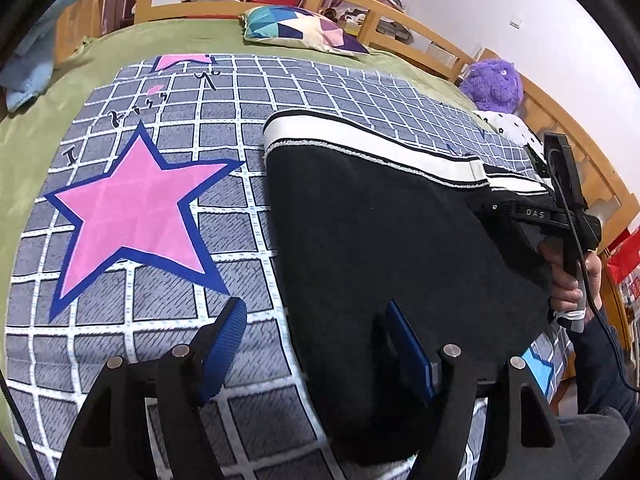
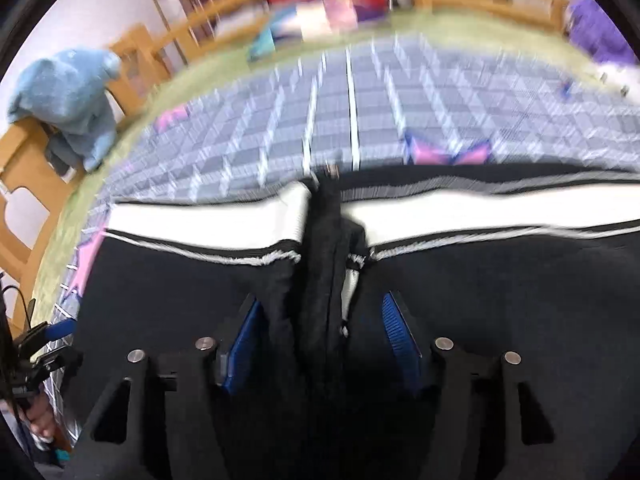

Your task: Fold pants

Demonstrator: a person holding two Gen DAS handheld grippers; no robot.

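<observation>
2 claws over pants (image 1: 380,240) | pillow (image 1: 304,30), purple plush (image 1: 494,84) behind

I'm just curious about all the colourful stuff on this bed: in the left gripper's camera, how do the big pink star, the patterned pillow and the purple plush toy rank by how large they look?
1. Big pink star, by far the largest, though it lies nearest the camera.
2. Patterned pillow.
3. Purple plush toy, looking somewhat smaller than the pillow; both lie far back, so their true sizes stay unsure.
</observation>
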